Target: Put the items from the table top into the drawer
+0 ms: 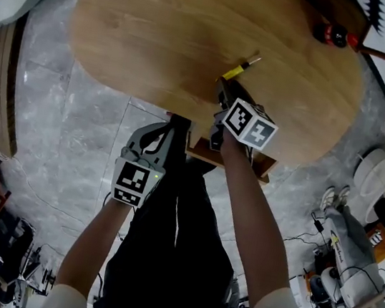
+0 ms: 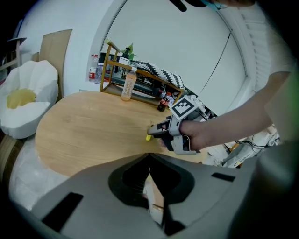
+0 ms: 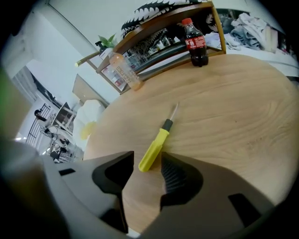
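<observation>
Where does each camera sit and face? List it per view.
Head view: on the head, steeply down at the table; both forearms, left gripper, right gripper.
Left gripper view: rides the left gripper, across the table toward the shelf; own jaws, right gripper.
Right gripper view: rides the right gripper, at the screwdriver; own jaws.
All three share the screwdriver.

The oval wooden table (image 1: pixel 160 36) carries little, and most of its pale, grained top is bare. A yellow-handled screwdriver (image 3: pixel 156 145) lies flat near the near edge, its tip pointing toward the far side. Well apart from it, at the far edge, stand a small cola bottle (image 3: pixel 195 42) and an orange drink bottle (image 2: pixel 127 84) — both just before a wooden rack (image 2: pixel 140 77).
</observation>
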